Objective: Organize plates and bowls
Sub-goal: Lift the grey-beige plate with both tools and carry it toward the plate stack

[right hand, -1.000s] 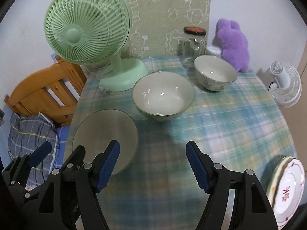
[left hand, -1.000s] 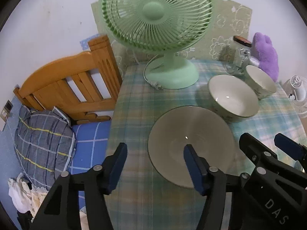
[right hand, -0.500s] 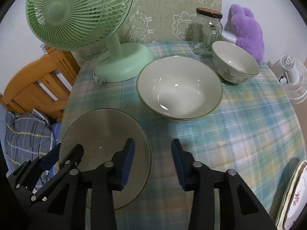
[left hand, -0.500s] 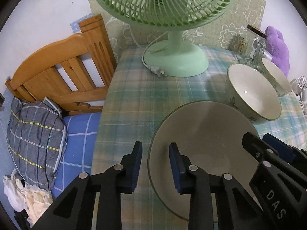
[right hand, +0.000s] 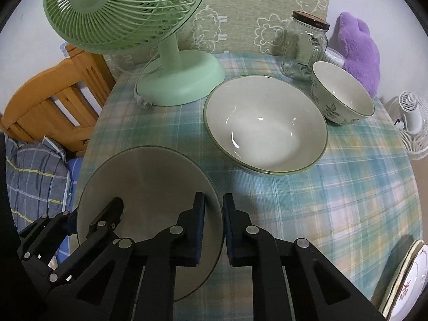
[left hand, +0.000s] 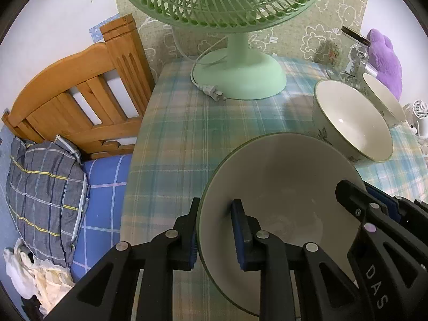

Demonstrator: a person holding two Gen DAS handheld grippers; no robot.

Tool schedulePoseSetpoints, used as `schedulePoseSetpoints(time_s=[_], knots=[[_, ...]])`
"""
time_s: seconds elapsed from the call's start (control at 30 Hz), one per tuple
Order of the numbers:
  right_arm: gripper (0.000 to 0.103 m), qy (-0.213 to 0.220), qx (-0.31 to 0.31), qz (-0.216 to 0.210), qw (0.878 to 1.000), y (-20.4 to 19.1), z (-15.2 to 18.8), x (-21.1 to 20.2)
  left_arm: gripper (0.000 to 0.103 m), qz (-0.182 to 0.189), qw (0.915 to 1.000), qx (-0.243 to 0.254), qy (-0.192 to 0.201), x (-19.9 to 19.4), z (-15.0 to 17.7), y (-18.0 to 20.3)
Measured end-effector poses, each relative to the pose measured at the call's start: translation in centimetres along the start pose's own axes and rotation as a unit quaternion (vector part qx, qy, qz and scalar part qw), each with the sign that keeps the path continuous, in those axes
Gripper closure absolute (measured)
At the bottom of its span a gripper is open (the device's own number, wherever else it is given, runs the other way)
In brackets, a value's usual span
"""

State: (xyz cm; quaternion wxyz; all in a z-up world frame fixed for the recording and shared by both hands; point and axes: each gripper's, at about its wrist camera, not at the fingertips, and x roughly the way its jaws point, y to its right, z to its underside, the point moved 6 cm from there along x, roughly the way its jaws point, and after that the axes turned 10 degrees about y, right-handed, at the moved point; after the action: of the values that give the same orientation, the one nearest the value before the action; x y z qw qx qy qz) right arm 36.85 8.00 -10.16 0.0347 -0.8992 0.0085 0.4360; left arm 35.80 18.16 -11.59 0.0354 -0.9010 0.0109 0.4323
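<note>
Gripping opposite edges of a pale green-rimmed plate (left hand: 281,187), two black handheld grippers with blue pads are meeting over a round table covered in a teal and cream plaid cloth (right hand: 347,187). The left gripper (left hand: 215,230) has just been closing, and its jaws are now pinching the plate's left rim, one pad outside and one inside. The right gripper (right hand: 214,224) has also just been closing, and its narrow jaws are clamping the plate's right rim in the same way. The plate is sitting at the near left part of the table, close to its edge. Just beyond it a wide shallow bowl (right hand: 264,128) with a green rim is standing upright, and a smaller leaf-patterned bowl (right hand: 342,96) is standing just right of that. A mint green desk fan (right hand: 128,13) is occupying the back of the table, its plug lying loose on the cloth, with an empty glass jar (right hand: 305,45) and a purple plush toy (right hand: 358,50) to its right. A stack of floral plates (right hand: 409,275) is showing at the near right edge. Left of the table, a wooden headboard (left hand: 80,93), a blue checked sheet and a grey plaid pillow (left hand: 42,192) are lying against a white wall, and a small white fan (right hand: 412,125) is standing off to the right.
</note>
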Motion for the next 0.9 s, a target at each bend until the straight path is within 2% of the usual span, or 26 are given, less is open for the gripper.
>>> schedulePoseSetpoints(time_s=[0.37,0.9], knots=[[0.087,0.000,-0.003,0.000,1.000,1.7,1.3,-2.7,0.083,-0.002,1.0000,0.006,-0.005,-2.9,1.7,2.4],[0.087,-0.022,-0.020,-0.014,0.999,8.0,6.3,-7.6,0.083,-0.015,0.9993,-0.023,-0.027,-7.8,7.1,8.9]])
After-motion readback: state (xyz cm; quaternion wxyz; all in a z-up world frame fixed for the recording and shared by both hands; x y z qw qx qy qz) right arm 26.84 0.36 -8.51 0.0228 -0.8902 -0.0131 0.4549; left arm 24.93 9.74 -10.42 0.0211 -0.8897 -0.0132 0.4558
